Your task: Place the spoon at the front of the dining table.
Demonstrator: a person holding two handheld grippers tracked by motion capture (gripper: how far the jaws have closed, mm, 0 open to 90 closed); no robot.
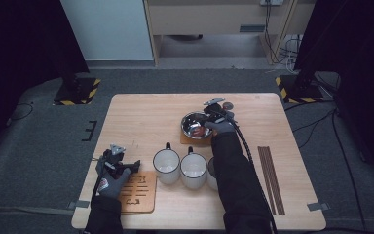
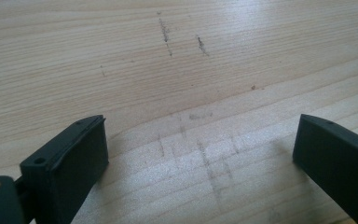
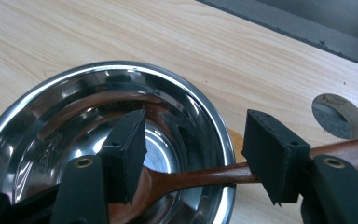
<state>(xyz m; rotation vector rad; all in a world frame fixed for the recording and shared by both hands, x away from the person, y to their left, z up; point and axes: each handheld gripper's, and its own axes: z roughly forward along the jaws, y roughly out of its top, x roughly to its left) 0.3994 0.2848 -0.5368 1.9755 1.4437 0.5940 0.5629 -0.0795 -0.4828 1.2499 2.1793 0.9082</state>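
A shiny steel bowl [image 1: 193, 125] [image 3: 42, 93] stands on a wooden coaster [image 1: 195, 140] right of the table's middle. A dark wooden spoon [image 3: 191, 177] lies in it, its handle crossing the rim toward the right of the right gripper view. My right gripper [image 1: 205, 122] [image 3: 196, 114] hovers over the bowl's near rim. Its jaws are apart, and the spoon lies crosswise beneath them, touched by neither pad. My left gripper [image 1: 122, 164] [image 2: 196, 135] rests low at the table's front left, open over bare scuffed wood.
Two white mugs [image 1: 166, 165] [image 1: 194, 170] stand in a row in front of the bowl, a third half hidden by my right forearm. A slotted wooden trivet [image 1: 137, 191] lies by the left hand. Dark chopsticks [image 1: 271, 180] lie at the right. A round hole [image 3: 338, 115] pierces the tabletop.
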